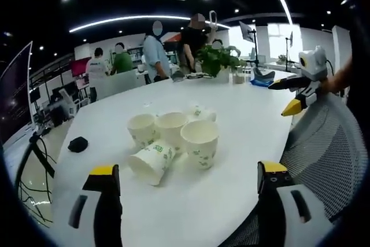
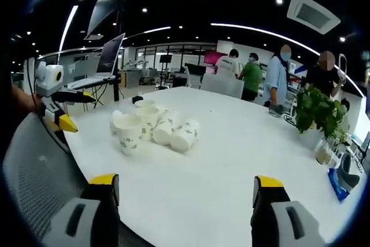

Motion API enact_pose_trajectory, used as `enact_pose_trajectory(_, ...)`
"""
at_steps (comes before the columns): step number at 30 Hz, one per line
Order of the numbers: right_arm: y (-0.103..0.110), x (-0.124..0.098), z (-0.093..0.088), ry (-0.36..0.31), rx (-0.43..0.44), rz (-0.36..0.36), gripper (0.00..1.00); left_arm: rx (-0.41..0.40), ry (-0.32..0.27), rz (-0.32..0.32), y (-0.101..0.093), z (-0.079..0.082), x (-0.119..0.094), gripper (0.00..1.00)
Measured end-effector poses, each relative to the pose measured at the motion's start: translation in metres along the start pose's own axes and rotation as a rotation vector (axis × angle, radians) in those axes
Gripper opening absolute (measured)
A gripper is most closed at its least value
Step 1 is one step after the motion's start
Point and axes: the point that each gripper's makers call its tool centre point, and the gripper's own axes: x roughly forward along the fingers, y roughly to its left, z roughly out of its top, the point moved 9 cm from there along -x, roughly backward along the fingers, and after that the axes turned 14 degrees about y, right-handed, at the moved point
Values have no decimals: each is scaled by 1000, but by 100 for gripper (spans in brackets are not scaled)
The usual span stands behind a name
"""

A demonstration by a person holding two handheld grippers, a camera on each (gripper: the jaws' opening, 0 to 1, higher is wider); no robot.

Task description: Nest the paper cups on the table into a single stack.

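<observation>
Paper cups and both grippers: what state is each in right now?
Upright cups: three, standing, open, bunched together.
Near tipped cup: on its side.
Far tipped cup: on its side behind the group.
Left gripper: open, empty, short of the cups.
Right gripper: open, empty.
Stack: not begun.

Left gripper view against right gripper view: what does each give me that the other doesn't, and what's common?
Left gripper view: the right gripper coming in from the right. Right gripper view: the left gripper at the left, with an open laptop on a stand behind it. Both: the white table, the cluster of paper cups, some upright and some on their sides, and the potted plant.
</observation>
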Motion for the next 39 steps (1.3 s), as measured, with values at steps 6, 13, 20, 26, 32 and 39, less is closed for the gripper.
enact_pose_trajectory(6, -1, -1, 0, -1, -7, -5, 98, -6, 28, -8, -1, 1, 1, 99)
enact_pose_trajectory(13, -2, -1, 0, -2, -2, -8, 97, -35, 30, 0, 3, 4, -1, 99)
enact_pose_trajectory(20, -1, -1, 0, 2, -2, 0, 97, -36, 27, 10, 6, 9, -4, 99)
enact_pose_trajectory(26, 0, -1, -1, -1, -1, 4, 97, -19, 21, 22, 11, 16, -7, 99)
enact_pose_trajectory(32, 0, -1, 0, -8, 1, 1, 97, -6, 20, 33, 17, 24, -10, 98)
enact_pose_trajectory(39, 0, -1, 0, -11, 0, 2, 96, 18, 9, 50, 27, 35, -8, 97)
